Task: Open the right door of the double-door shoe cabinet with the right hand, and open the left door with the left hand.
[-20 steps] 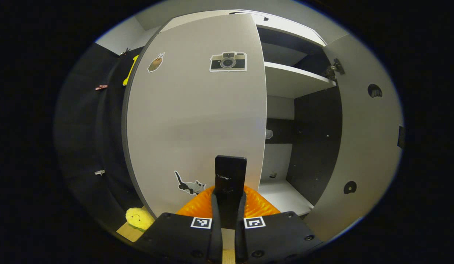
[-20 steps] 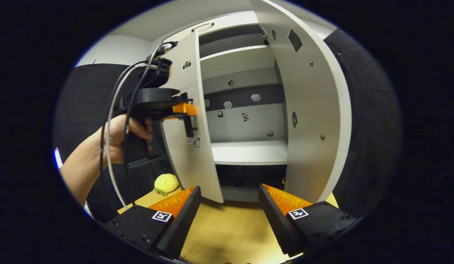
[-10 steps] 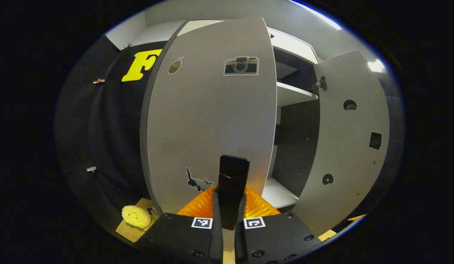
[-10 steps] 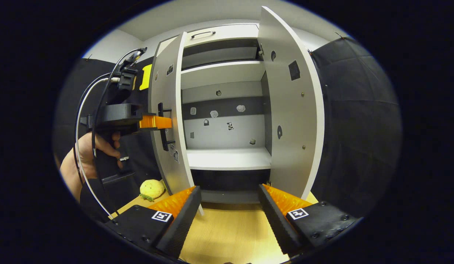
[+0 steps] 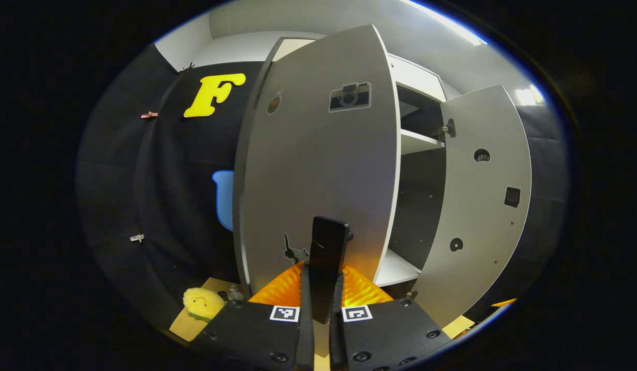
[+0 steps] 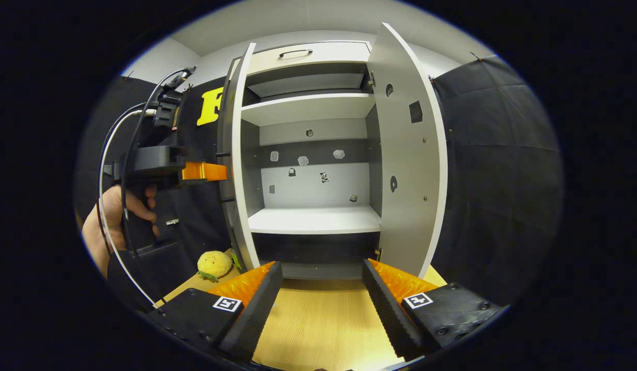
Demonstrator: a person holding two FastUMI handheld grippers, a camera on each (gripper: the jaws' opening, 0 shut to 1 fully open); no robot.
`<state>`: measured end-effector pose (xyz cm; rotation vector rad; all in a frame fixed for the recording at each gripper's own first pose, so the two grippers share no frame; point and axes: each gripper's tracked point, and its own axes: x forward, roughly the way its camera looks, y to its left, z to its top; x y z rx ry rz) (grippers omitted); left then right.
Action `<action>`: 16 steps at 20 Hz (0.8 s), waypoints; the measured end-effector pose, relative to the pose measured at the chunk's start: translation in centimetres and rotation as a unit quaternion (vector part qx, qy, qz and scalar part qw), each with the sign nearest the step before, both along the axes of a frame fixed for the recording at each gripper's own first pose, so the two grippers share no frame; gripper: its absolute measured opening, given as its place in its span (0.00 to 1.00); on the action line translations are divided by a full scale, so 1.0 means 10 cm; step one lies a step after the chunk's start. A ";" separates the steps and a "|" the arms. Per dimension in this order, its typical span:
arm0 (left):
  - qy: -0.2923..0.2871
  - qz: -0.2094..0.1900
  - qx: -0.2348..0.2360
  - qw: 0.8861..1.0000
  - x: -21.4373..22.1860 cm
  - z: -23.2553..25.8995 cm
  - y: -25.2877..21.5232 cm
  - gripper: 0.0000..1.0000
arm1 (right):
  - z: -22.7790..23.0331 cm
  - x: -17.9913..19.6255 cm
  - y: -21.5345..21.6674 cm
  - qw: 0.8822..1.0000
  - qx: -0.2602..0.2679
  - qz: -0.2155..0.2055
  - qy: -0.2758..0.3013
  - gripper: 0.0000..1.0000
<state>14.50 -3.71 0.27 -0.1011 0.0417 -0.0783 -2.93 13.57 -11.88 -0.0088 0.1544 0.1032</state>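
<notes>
Swung farther out than a second ago, the left door [image 5: 318, 170] stands tall and upright; the left gripper [image 5: 322, 288] is clamped on its vertical black handle [image 5: 327, 252]. Right gripper view: right gripper [image 6: 322, 288] wide apart, holding nothing, near the cabinet [image 6: 313, 154]; right door [image 6: 408, 154] open at right.
</notes>
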 end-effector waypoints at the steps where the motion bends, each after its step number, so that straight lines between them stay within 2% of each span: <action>1: 0.000 0.004 0.000 1.000 -0.01 0.00 0.00 0.16 | 0.01 -0.03 0.00 1.000 0.001 -0.001 -0.001 0.98; 6: -0.003 0.038 0.004 0.999 -0.05 0.01 0.17 0.15 | -0.01 -0.05 0.03 1.000 0.004 -0.004 0.001 0.98; 8: -0.006 0.049 0.013 0.999 -0.19 0.01 0.46 0.17 | 0.00 -0.06 0.01 1.000 0.007 -0.007 0.000 0.98; 13: 0.000 0.100 0.014 0.995 -0.37 -0.10 1.20 0.05 | -0.01 -0.06 0.00 1.000 0.003 -0.013 0.004 0.98; 14: -0.001 0.102 0.024 0.994 -0.40 -0.14 1.36 0.05 | 0.01 -0.06 -0.01 1.000 0.003 -0.014 0.003 0.98; 16: -0.005 0.046 -0.018 0.999 -0.50 -0.14 1.23 0.05 | 0.06 -0.05 0.00 1.000 0.002 -0.012 -0.001 0.98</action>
